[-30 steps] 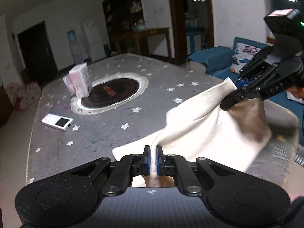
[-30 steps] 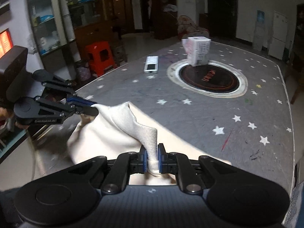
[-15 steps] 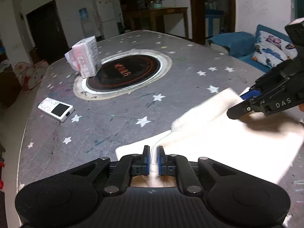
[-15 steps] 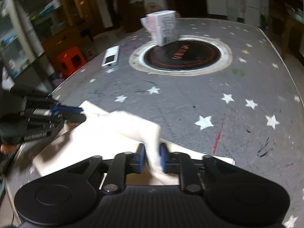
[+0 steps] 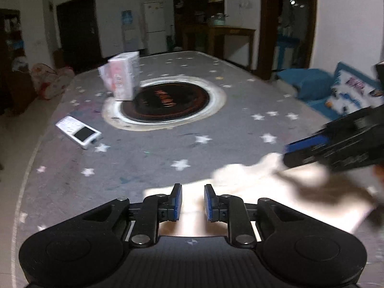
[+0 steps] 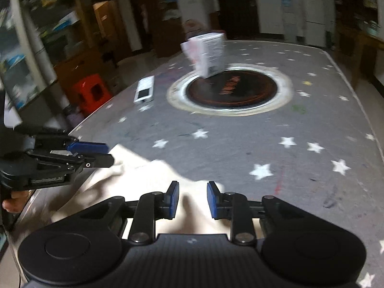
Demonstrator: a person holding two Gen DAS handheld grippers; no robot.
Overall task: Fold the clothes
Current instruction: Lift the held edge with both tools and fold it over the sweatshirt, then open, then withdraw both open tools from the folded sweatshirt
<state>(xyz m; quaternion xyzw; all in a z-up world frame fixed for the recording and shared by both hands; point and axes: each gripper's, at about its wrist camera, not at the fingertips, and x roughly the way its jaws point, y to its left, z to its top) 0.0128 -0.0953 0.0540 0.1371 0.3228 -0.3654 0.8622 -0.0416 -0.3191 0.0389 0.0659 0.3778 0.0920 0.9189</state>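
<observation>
White walls (image 5: 115, 4), dark door (image 5: 78, 28), wooden side table (image 5: 230, 36), red stool (image 6: 92, 91) (dim room)

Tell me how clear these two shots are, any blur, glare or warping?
Left wrist view: the cream cloth is blown out to a white glare and the right gripper smears with motion blur. Right wrist view: the room behind the table is dim and soft, and the fisheye bends the table's edge.

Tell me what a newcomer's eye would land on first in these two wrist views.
First, the bright cream-white cloth lying rumpled on the near edge of the grey star-patterned table, with the left gripper, jaws opening, and the right gripper over it, pads off it. Next, the round black cooktop with its pale ring at the table's middle, a white tissue pack standing at its rim.
</observation>
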